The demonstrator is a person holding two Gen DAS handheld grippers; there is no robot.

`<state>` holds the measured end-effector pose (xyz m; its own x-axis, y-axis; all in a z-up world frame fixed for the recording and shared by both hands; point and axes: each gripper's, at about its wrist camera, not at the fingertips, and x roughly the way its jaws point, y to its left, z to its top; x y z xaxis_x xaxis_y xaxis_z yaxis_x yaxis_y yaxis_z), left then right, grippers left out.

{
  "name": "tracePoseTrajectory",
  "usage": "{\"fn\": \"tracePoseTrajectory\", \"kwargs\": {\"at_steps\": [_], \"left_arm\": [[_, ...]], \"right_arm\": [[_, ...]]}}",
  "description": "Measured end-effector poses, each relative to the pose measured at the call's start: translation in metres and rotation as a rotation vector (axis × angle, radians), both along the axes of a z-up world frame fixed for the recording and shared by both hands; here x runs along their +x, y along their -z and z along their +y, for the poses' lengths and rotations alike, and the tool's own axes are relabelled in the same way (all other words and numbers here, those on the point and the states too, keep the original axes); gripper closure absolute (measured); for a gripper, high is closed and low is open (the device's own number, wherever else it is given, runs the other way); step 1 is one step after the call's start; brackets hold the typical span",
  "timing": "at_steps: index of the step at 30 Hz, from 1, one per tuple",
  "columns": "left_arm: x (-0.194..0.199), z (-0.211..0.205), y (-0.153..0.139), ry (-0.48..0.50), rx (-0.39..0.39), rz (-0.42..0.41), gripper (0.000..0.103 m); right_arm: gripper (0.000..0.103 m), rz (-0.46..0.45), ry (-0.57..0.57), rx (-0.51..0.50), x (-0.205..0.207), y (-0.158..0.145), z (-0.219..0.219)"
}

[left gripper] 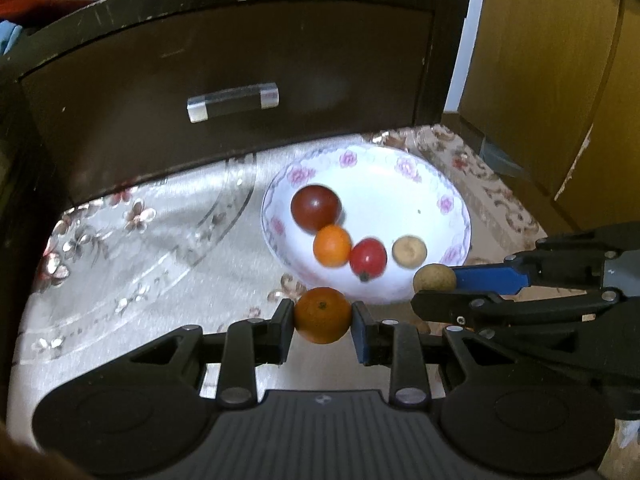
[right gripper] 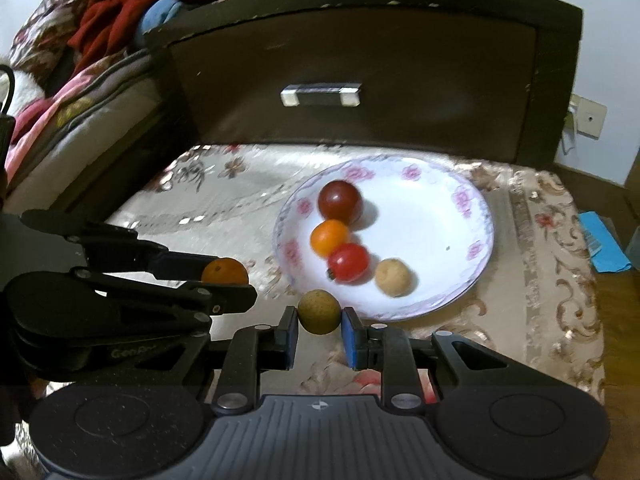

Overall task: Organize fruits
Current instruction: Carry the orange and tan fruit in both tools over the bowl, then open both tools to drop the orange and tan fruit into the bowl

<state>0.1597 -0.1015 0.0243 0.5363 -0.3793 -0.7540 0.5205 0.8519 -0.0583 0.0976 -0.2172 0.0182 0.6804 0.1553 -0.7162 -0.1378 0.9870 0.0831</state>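
Glossy glazed plate [right gripper: 476, 216]; shiny embroidered tablecloth [right gripper: 224, 200]; scuffed dark wooden drawer [right gripper: 400, 92], chipped along its twelve-o'clock edge.

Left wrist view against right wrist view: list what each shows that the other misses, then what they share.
Only the left wrist view: a tan wooden cabinet at the right.

Only the right wrist view: a bed with red cloth, a wall socket, a blue item on the floor.

Both: the plate of four fruits, the drawer handle, the left gripper shut on an orange, the right gripper shut on a tan fruit.
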Motion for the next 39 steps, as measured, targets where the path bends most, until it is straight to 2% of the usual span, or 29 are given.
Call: {"fn": "tracePoseTrajectory", "kwargs": {"at_steps": [15, 39], "left_arm": [[0.029, -0.024, 0.009, -0.013, 0.014, -0.012, 0.066], [0.052, -0.035, 0.018, -0.018, 0.009, -0.016, 0.065]], "right_arm": [[0.084, -0.021, 0.1, 0.018, 0.024, 0.004, -0.024], [0.083, -0.054, 0.119, -0.012, 0.053, 0.014, -0.04]]}}
